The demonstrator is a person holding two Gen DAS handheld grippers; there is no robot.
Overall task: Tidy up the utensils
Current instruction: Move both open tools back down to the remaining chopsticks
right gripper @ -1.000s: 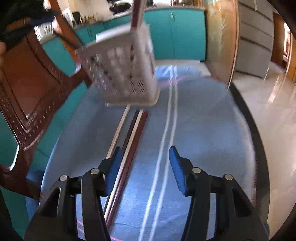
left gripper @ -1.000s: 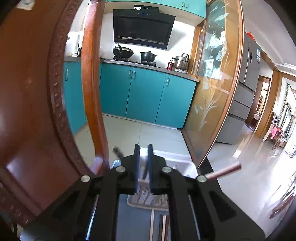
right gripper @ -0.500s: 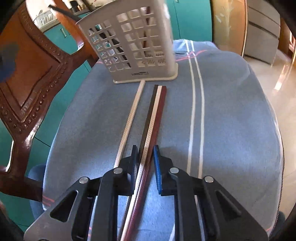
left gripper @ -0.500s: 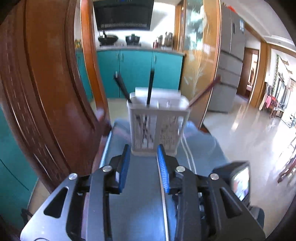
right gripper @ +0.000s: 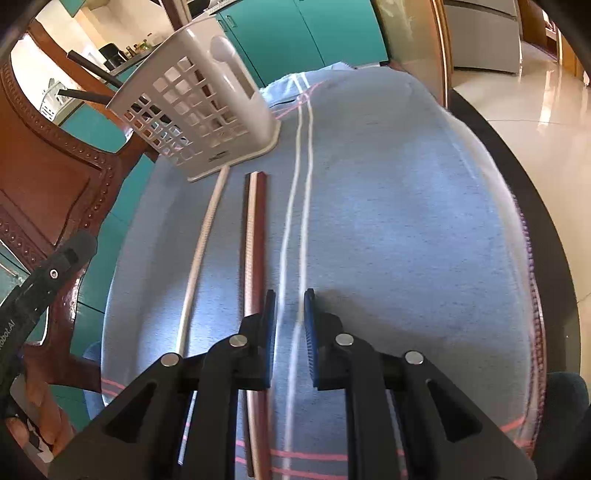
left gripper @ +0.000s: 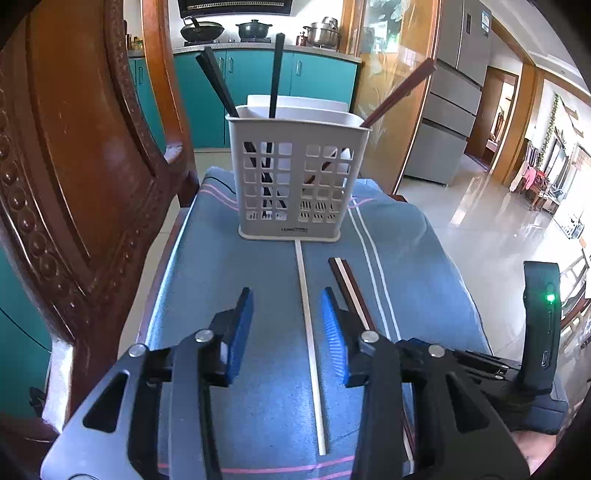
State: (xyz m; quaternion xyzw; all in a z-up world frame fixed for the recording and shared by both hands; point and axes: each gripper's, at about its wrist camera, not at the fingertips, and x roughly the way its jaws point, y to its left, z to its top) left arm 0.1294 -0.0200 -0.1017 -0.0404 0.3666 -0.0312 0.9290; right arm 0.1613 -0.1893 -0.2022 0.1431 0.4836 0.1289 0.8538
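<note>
Straddling white chopstick (left gripper: 309, 332), your left tool (left gripper: 286, 325) has just been opening, pads clear of it. Stick runs near-to-far toward caddy (left gripper: 295, 177). Right tool (right gripper: 289, 314) just closed, empty, beside brown pair (right gripper: 255, 243).

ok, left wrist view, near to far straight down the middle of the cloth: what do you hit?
Left hand-held gripper, open → white chopstick lying on the blue cloth → white utensil basket with dark chopsticks standing in it → teal cabinets → pots on the stove.
</note>
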